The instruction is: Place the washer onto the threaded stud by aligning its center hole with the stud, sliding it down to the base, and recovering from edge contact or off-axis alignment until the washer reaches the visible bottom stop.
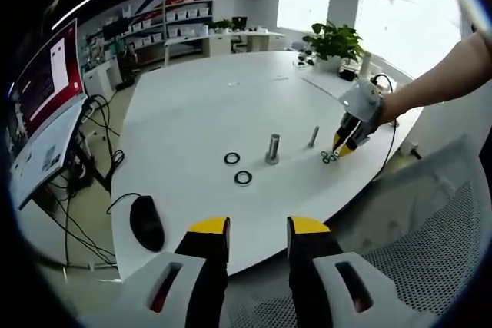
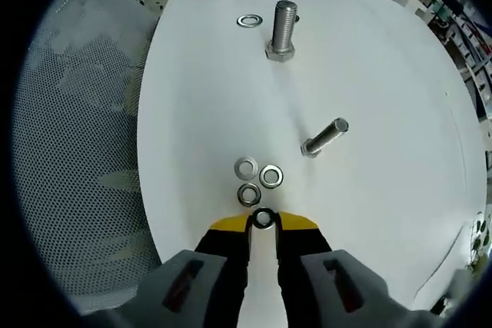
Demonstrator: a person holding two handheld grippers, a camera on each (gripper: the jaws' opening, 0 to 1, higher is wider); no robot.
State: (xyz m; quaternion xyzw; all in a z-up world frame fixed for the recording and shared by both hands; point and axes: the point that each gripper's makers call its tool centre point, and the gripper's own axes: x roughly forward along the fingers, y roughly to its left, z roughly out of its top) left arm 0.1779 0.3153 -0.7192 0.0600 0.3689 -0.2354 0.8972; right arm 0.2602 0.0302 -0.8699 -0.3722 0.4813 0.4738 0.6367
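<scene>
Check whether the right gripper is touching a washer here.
Touching. In the right gripper view, the right gripper has its yellow tips closed on a small washer, pinched between them, just below three loose washers.

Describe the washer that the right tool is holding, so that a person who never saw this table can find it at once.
Start at the white table and find the smaller stud that stands apart from the big one. Near it lie three loose washers in a tight cluster. The held washer sits just beyond them, the only one pinched between the yellow tips of the right tool.
</scene>
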